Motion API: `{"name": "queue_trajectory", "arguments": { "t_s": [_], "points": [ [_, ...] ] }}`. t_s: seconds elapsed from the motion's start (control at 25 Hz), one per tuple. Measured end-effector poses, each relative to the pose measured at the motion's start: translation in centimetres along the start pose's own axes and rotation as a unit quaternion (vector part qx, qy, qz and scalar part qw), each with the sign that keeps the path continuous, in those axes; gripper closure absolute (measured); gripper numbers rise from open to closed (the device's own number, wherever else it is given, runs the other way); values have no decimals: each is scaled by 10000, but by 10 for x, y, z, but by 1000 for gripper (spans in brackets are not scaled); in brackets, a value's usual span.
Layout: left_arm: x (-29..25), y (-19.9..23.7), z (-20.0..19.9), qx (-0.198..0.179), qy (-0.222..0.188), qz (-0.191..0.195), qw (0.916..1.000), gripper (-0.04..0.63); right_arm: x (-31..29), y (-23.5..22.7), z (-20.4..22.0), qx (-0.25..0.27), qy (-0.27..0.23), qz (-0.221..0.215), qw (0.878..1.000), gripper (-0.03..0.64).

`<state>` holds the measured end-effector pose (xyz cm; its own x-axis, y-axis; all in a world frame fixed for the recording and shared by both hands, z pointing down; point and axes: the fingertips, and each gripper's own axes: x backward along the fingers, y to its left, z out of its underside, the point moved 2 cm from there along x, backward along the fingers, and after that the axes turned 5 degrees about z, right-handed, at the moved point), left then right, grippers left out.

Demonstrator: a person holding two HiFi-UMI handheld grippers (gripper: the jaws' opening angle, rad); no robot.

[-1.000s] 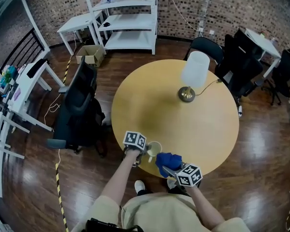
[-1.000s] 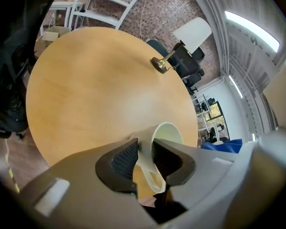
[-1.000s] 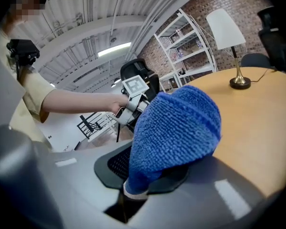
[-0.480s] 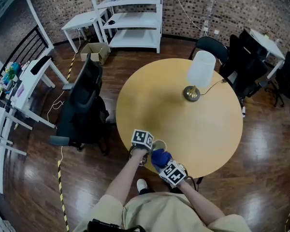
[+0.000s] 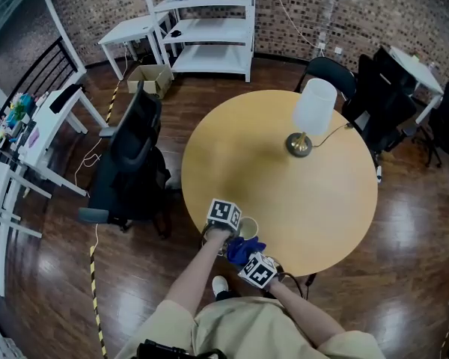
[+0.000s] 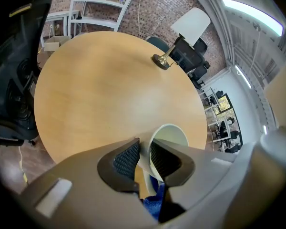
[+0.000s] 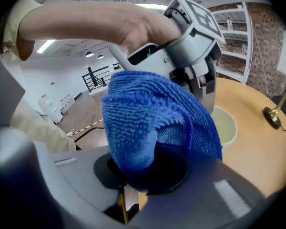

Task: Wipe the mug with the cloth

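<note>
A pale cream mug (image 5: 248, 229) stands near the front edge of the round wooden table (image 5: 284, 193). My left gripper (image 6: 144, 145) is shut on the mug's (image 6: 170, 133) wall, one pad inside and one outside; its jaws have just been closing on it. My right gripper (image 7: 148, 168) is shut on a bunched blue cloth (image 7: 152, 113) that covers its jaw tips. In the head view the cloth (image 5: 244, 249) lies against the mug's near side, just below the left gripper's marker cube (image 5: 224, 214). A corner of the cloth (image 6: 155, 205) shows under the left jaws.
A brass lamp with a white shade (image 5: 308, 118) stands at the table's far right. A black office chair (image 5: 131, 163) is beside the table on the left. White shelves (image 5: 209, 28) line the brick wall behind. More dark chairs (image 5: 382, 88) stand at right.
My right gripper has come left and down with the cloth and rolled, from beside the mug to right against its near side. The left gripper and mug stay in place.
</note>
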<state>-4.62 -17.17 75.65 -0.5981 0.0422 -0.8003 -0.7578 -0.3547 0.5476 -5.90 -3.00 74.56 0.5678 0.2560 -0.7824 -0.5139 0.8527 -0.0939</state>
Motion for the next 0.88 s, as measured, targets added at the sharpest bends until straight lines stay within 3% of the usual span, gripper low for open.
{"name": "queue_trajectory", "arguments": {
  "t_s": [0.32,0.64,0.88],
  "points": [
    [0,-1,0,-23,29,-33,10000,533,-15,-4,22,-680,333,12,9971,558],
    [1,0,1,-33,27,-42,10000,538,-33,-12,31,-1645,588,56,9846,558],
    [2,-1,3,-156,52,11,9999,541,-35,-14,34,-1667,469,170,9847,558]
  ]
}}
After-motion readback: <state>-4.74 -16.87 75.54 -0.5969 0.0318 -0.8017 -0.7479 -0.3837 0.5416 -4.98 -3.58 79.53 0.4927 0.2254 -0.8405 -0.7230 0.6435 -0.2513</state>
